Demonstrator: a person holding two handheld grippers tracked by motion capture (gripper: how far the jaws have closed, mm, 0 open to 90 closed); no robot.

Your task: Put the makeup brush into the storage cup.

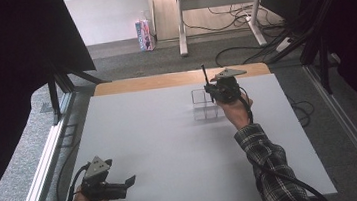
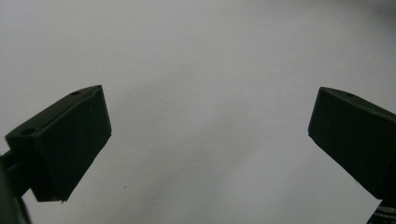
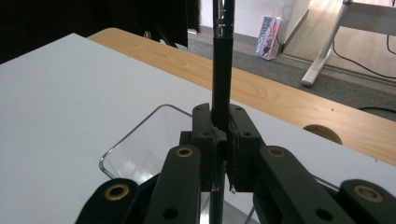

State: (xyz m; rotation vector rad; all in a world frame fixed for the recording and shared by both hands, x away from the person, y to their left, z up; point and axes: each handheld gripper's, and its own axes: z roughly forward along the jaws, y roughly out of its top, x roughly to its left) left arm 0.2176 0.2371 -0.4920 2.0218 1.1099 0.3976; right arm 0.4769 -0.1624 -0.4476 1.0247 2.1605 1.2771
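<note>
A black pen (image 3: 221, 65) stands upright between the jaws of my right gripper (image 3: 222, 128), which is shut on it. From above, the pen (image 1: 205, 80) rises over a clear plastic box (image 1: 204, 104) with compartments, and the right gripper (image 1: 212, 93) hovers at the box's right side. The box's rounded rim (image 3: 135, 135) lies just under the jaws in the right gripper view. My left gripper (image 1: 130, 181) rests near the table's front left corner, jaws wide apart over bare white tabletop (image 2: 205, 93), with nothing between its fingers (image 2: 70, 140).
The white table (image 1: 171, 146) has a wooden strip (image 1: 144, 83) along its far edge. Beyond it are grey carpet, a desk frame (image 1: 217, 6), loose cables and a small colourful carton (image 1: 144, 34). Dark curtains hang at both sides.
</note>
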